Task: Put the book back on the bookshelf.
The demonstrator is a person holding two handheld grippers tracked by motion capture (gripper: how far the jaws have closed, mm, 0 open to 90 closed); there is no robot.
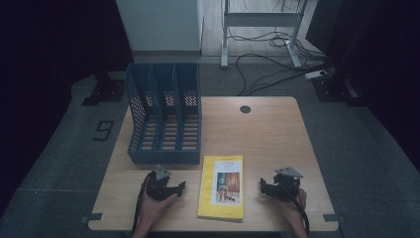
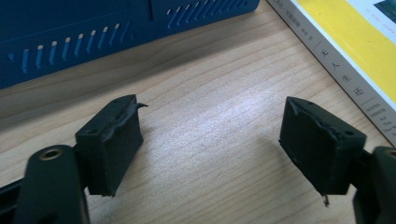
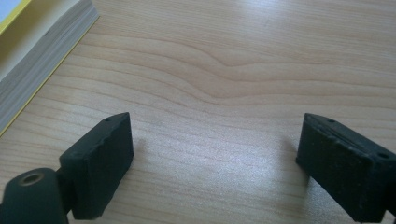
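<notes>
Yellow book (image 2: 355, 51), lying flat on the table just right of the blue file rack:
- Spine, white, left gripper view: a column of black Chinese characters, of which 人, 生 and 还 can be read; below them several lines of small print, too fine to read.
- Front cover, high view: a title line above the picture, too small to read.

No other lettering is legible.

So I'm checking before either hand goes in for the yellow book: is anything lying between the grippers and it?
Nothing visible. Bare wood lies between the left gripper and the yellow book, and between the right gripper and it. Both grippers are open and empty. The blue file rack stands behind the book, off both paths.
</notes>
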